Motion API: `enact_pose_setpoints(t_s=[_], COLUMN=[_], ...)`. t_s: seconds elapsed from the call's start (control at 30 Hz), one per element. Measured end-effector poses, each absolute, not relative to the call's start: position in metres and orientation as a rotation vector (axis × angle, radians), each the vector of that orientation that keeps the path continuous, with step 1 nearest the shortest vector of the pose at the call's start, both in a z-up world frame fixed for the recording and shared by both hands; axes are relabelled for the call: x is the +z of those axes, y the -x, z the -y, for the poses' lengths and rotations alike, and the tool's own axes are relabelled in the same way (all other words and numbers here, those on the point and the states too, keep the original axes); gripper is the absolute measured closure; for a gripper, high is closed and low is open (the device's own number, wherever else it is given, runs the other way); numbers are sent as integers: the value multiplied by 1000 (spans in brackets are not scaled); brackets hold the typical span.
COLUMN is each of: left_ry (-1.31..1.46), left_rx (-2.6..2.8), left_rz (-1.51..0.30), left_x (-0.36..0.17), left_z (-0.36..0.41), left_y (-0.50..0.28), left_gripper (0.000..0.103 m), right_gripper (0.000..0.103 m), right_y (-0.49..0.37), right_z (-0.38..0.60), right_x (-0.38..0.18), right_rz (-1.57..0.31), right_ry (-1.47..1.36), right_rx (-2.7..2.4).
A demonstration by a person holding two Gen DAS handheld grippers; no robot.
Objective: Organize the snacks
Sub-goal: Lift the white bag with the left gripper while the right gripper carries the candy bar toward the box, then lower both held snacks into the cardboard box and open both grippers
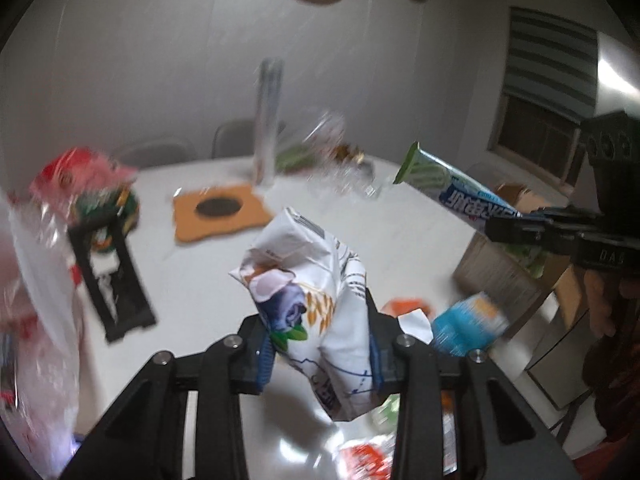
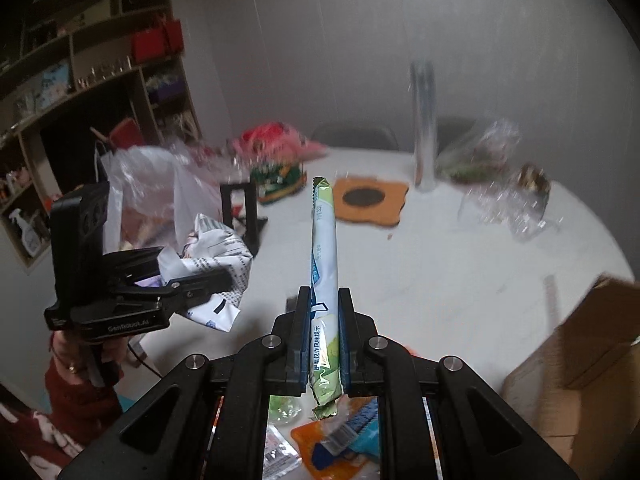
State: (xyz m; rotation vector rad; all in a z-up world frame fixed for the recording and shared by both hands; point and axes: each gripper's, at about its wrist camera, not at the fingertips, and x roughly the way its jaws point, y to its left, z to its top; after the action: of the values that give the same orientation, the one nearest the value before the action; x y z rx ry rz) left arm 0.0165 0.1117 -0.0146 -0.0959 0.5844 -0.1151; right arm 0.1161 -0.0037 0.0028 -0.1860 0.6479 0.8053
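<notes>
My left gripper [image 1: 320, 356] is shut on a crumpled white snack bag [image 1: 316, 312] printed with a blue flower and grain, held above the white table [image 1: 360, 232]. From the right wrist view the same left gripper [image 2: 216, 280] and white bag [image 2: 216, 256] hang at the left. My right gripper [image 2: 325, 312] is shut on a long green and white snack tube [image 2: 325, 248] that points away, up over the table. In the left wrist view the right gripper [image 1: 492, 228] holds that tube [image 1: 452, 188] at the right. Loose snack packets [image 2: 340, 440] lie below on the table.
An open cardboard box [image 2: 580, 352] stands at the table's right edge. An orange mat [image 2: 370, 200], a tall shiny roll [image 2: 424, 128], clear plastic wrap [image 2: 504, 200], a black stand [image 1: 112, 280], red and green packets [image 1: 92, 192] and plastic bags [image 2: 152, 192] crowd the far side.
</notes>
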Motion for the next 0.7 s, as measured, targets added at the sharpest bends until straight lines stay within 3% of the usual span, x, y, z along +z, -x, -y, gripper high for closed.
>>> enact_pose_setpoints(t_s=[0.37, 0.7], left_ry=[-29, -87], left_rx=[-345, -640], left_rz=[-489, -612], left_x=[59, 59], left_z=[5, 114], left_y=[-65, -123], left_gripper=[70, 70], right_gripper=[96, 96], right_y=[-100, -130], right_z=[119, 200], right_x=[51, 9], right_rz=[-501, -655], right_ry=[114, 61], right_rx=[638, 530])
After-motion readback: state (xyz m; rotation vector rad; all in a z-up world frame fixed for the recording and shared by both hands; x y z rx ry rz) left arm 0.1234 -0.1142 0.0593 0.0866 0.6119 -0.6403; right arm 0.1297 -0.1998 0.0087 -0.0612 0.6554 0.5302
